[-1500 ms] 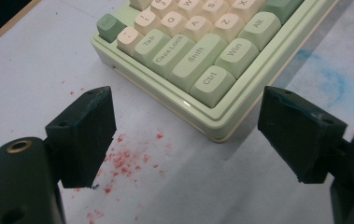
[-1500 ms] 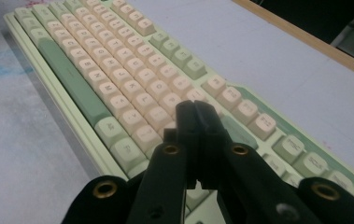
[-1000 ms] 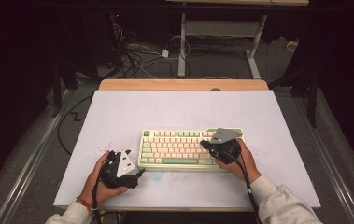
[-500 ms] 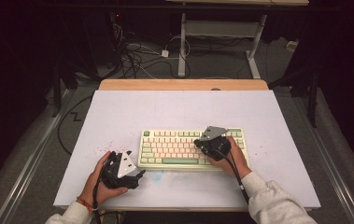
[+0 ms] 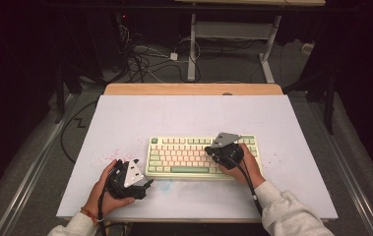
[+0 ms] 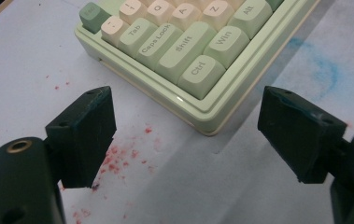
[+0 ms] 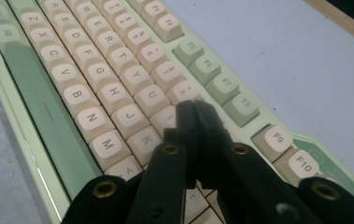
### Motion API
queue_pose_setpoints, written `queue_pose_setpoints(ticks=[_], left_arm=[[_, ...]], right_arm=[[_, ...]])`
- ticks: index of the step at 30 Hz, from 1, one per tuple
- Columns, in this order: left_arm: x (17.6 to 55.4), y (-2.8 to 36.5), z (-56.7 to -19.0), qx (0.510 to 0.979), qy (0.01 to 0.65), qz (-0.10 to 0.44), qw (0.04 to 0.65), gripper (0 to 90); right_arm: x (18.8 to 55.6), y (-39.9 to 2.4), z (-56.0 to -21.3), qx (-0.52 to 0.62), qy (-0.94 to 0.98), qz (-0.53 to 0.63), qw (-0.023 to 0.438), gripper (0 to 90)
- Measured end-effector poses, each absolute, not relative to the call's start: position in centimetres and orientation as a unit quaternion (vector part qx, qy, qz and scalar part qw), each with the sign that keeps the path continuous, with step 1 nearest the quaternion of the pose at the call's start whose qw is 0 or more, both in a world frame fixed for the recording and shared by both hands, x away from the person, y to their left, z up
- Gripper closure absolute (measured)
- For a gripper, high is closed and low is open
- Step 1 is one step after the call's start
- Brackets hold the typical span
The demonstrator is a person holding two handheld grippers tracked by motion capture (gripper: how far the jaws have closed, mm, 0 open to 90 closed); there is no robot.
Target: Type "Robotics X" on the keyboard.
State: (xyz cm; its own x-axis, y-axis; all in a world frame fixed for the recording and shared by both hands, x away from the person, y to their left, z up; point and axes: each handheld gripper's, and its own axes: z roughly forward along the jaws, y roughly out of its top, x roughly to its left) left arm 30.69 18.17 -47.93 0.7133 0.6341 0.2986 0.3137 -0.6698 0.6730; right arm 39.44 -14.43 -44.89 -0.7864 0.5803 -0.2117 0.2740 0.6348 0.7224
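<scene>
Over the right half of the keyboard (image 5: pixel 201 155), which lies lengthwise left to right at the table's (image 5: pixel 125 113) near middle, the right gripper (image 7: pixel 194 106) points its pressed-together tips at the keys; the left gripper (image 6: pixel 186 135) waits spread beside the keyboard's left corner.
</scene>
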Motion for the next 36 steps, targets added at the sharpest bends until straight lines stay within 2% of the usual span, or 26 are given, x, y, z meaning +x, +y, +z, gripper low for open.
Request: queue_pose_setpoints(ticks=[11,17,26,32,36], left_arm=[[30.7,18.2,-48.0,0.877,0.268,0.264,0.299,18.0],[30.7,18.1,-48.0,0.878,0.268,0.265,0.297,18.0],[30.6,18.2,-47.9,0.877,0.269,0.265,0.296,18.0],[30.6,18.2,-47.9,0.877,0.270,0.265,0.297,18.0],[30.6,18.2,-47.9,0.876,0.273,0.263,0.297,18.1]], right_arm=[[38.8,-15.4,-43.7,0.247,0.862,0.376,0.232,86.7],[38.3,-16.0,-43.1,0.240,0.856,0.392,0.238,80.2],[37.1,-17.0,-42.1,0.231,0.840,0.421,0.251,54.1],[36.2,-17.8,-41.9,0.233,0.827,0.429,0.278,36.1],[35.5,-18.6,-41.7,0.242,0.815,0.437,0.291,31.0]])
